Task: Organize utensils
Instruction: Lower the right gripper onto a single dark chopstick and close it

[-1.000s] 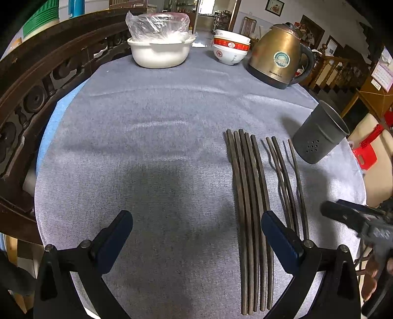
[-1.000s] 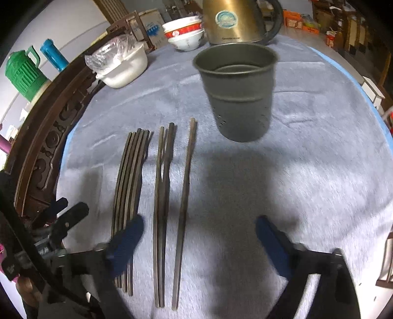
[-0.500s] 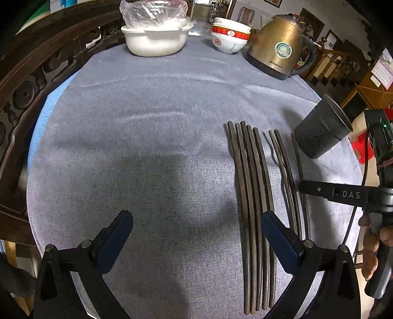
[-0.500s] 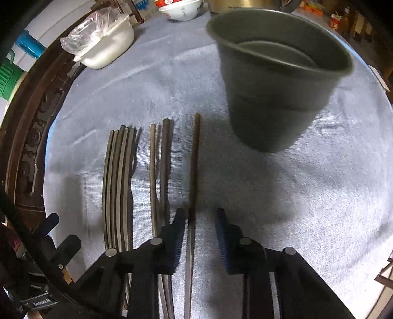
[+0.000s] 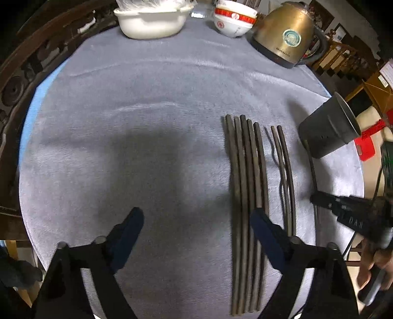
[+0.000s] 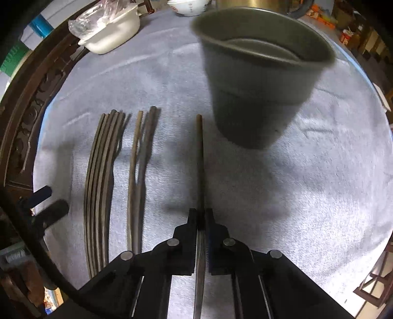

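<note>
A bundle of several dark chopsticks (image 5: 245, 184) lies on the grey cloth, with a pair of chopsticks (image 5: 285, 166) just to its right. My left gripper (image 5: 196, 230) hangs over the cloth, jaws wide and closing. Its right finger (image 5: 267, 235) is above the bundle and the pads press on nothing. My right gripper (image 6: 201, 216) is shut on a single chopstick (image 6: 199, 159), which points toward the dark grey holder cup (image 6: 260, 83). In the left wrist view, that gripper (image 5: 316, 198) pinches the thin stick below the cup (image 5: 329, 130).
At the table's far side stand a gold kettle (image 5: 285, 34), stacked red-and-white bowls (image 5: 233, 22) and a white dish (image 5: 152, 19) covered in plastic. A carved dark wood rim (image 6: 32, 103) runs along the left. The table edge drops off to the right.
My right gripper has shut on the single chopstick, and the stick now lies farther right of the pair. My left jaws have narrowed a little and moved closer to the bundle.
</note>
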`<state>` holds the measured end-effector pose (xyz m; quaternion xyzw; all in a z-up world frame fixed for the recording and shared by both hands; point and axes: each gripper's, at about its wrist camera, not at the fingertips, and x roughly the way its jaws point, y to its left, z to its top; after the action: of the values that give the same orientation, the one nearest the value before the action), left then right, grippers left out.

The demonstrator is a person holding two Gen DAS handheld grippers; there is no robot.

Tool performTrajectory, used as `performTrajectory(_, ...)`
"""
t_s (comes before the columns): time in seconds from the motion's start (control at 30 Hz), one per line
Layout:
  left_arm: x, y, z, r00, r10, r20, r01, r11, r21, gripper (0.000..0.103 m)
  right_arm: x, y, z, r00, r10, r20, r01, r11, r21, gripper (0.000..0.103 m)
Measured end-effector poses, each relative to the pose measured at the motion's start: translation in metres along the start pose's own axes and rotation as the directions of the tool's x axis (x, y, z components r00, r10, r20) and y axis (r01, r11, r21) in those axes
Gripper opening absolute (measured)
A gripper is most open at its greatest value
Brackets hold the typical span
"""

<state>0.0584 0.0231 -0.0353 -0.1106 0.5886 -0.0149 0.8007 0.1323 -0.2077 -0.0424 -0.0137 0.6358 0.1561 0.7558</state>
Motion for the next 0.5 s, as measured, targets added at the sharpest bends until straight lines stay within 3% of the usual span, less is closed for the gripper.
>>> performTrajectory(0.33,0.031,-0.016,0.027,0.987,0.051,-0.154,-0.055,0.998,-0.021,0.069,-0.001,-0.029,-0.013,0.995,0.094,0.025,-0.094,0.996,0.002,0.007)
performTrajectory(0.5,0.036,-0.02,0.033,0.985,0.063,-0.16,-0.066,0.998,-0.014,0.067,-0.019,-0.04,-0.013,0.993,0.119,0.025,-0.119,0.993,0.002,0.008)
